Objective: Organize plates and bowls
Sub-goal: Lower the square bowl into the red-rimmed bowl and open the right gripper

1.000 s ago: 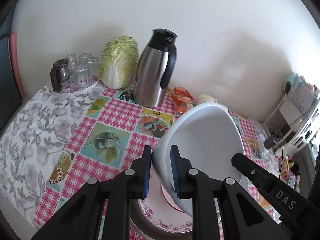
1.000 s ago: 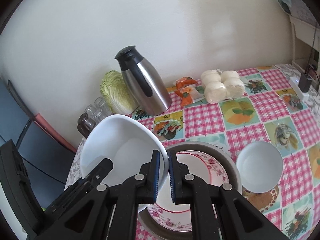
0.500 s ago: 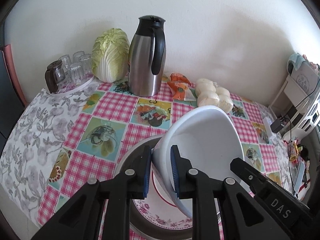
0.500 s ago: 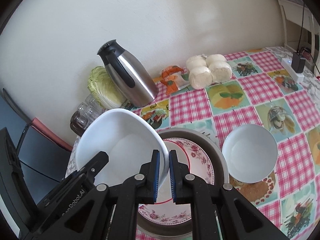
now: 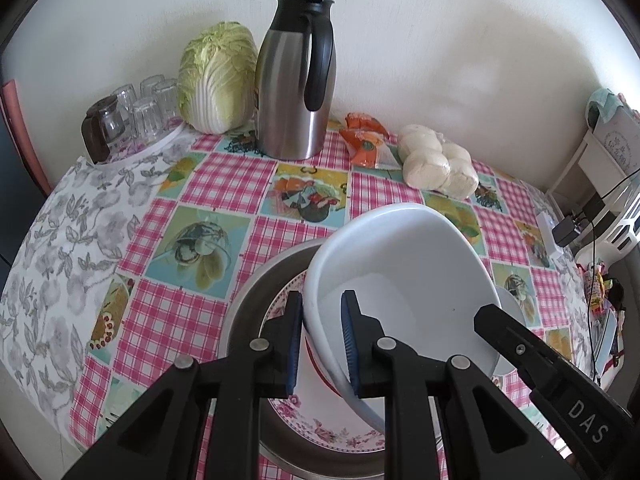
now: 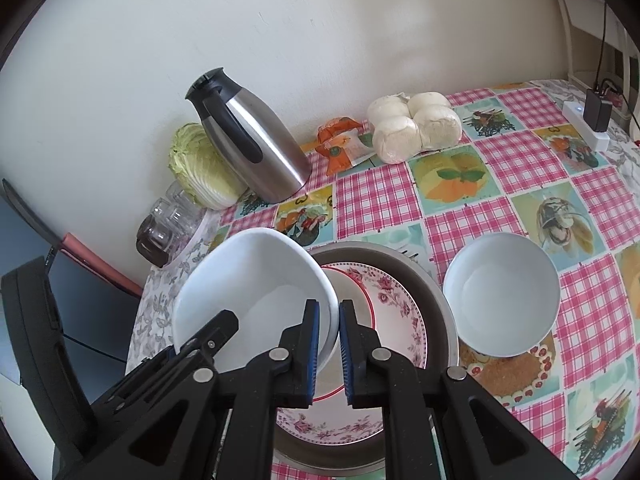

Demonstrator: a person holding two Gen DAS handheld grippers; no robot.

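Observation:
A large white bowl [image 5: 404,280] is held tilted between both grippers, above a floral-rimmed plate [image 5: 320,436] lying in a metal basin [image 5: 248,300]. My left gripper [image 5: 320,344] is shut on the bowl's left rim. My right gripper [image 6: 329,348] is shut on its right rim; the bowl [image 6: 256,284] shows at left in the right wrist view, over the plate [image 6: 392,304] and basin [image 6: 436,292]. A smaller white bowl [image 6: 502,296] sits on the tablecloth right of the basin.
At the back by the wall stand a steel thermos jug [image 5: 296,80], a cabbage [image 5: 216,76], a tray of glasses [image 5: 132,112], an orange packet [image 5: 366,140] and bagged buns [image 5: 436,162]. A power strip with charger [image 6: 592,120] lies far right.
Both grippers with the large bowl have shifted right and a little back from the wall, bringing the bowl over the plate in the basin. Both grips are unchanged.

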